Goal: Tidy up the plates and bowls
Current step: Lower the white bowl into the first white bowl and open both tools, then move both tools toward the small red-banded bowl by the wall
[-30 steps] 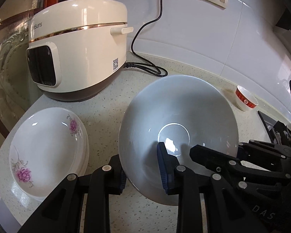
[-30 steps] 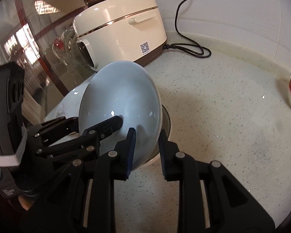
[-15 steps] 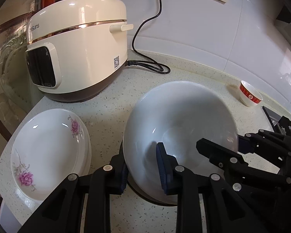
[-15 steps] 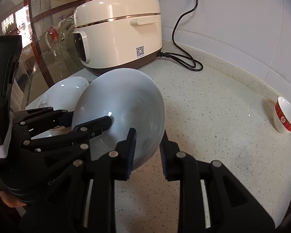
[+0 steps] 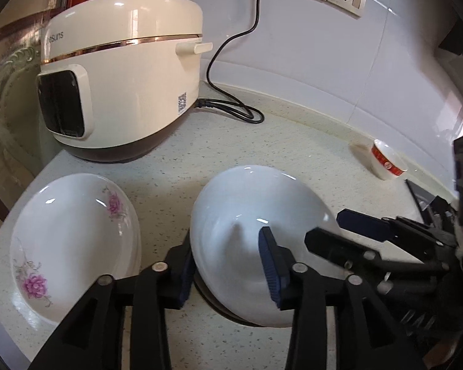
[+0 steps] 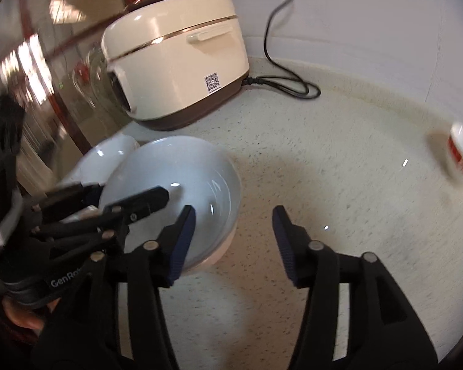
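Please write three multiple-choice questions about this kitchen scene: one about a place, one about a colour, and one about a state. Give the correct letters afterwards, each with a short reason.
1. Where is the small red-banded bowl?
A. On top of the rice cooker
B. On the countertop, close to the wall
C. Inside the large white bowl

2. What colour are the flowers on the plate?
A. Blue
B. Yellow
C. Pink-purple

3. How do the jaws of the right gripper stand?
A. Open, gripping nothing
B. Shut on the large white bowl
C. Shut on the power cord

Answers:
1 B: it stands on the speckled counter just below the wall.
2 C: both blossoms on the rim are pink-purple.
3 A: bare countertop shows in the wide gap between the jaws.
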A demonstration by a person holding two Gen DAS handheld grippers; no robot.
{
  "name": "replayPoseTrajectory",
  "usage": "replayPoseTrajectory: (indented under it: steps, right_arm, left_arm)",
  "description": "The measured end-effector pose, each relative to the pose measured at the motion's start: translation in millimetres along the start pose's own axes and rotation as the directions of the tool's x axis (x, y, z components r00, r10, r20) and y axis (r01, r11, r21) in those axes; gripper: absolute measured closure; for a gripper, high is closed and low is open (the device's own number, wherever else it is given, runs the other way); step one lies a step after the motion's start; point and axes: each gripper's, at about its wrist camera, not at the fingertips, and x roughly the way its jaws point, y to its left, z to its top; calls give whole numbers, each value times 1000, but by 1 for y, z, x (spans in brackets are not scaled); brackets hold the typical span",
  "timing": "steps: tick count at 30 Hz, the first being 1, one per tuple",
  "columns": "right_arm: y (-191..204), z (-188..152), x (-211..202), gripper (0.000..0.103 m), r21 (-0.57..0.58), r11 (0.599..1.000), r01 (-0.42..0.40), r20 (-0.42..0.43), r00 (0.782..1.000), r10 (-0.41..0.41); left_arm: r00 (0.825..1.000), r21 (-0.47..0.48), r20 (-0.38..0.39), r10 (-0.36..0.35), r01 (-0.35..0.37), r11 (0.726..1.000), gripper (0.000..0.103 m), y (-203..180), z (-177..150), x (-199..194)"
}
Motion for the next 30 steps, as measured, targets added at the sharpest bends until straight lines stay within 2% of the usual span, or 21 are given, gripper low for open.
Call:
replayPoseTrajectory:
  steps: [4, 7, 8, 11, 16, 22, 30]
  right_arm:
    - [-20, 4, -5, 35, 112, 990, -82, 18, 997, 80]
    - [-22, 5, -5, 31, 124, 989, -76, 21, 997, 74]
    - [-20, 4, -2, 31, 116, 991, -68, 12, 998, 67]
    - [-15, 3, 2, 30, 94, 995, -37, -6, 999, 38]
    - [-25, 5, -4, 29, 131, 990, -51, 24, 999, 48]
    - [-45, 8, -13, 22, 213, 975, -59, 64, 997, 46]
    - [-38, 8, -8, 19, 182, 982, -54, 34, 998, 49]
  left_arm:
    - [1000, 50, 15, 8, -8, 999, 45, -11, -4, 0]
    - [992, 158, 58, 116, -124, 980, 24, -29, -8, -2]
    - [988, 200, 81, 131, -145, 969, 18, -36, -11, -2]
    - [980, 246, 120, 161, -187, 951, 18, -44, -14, -3]
    - [981, 232, 133, 141, -170, 958, 18, -39, -11, -4]
    - [985, 228, 122, 118, -144, 963, 17, -42, -12, -7]
    - [984, 240, 128, 122, -150, 959, 17, -48, -13, -9]
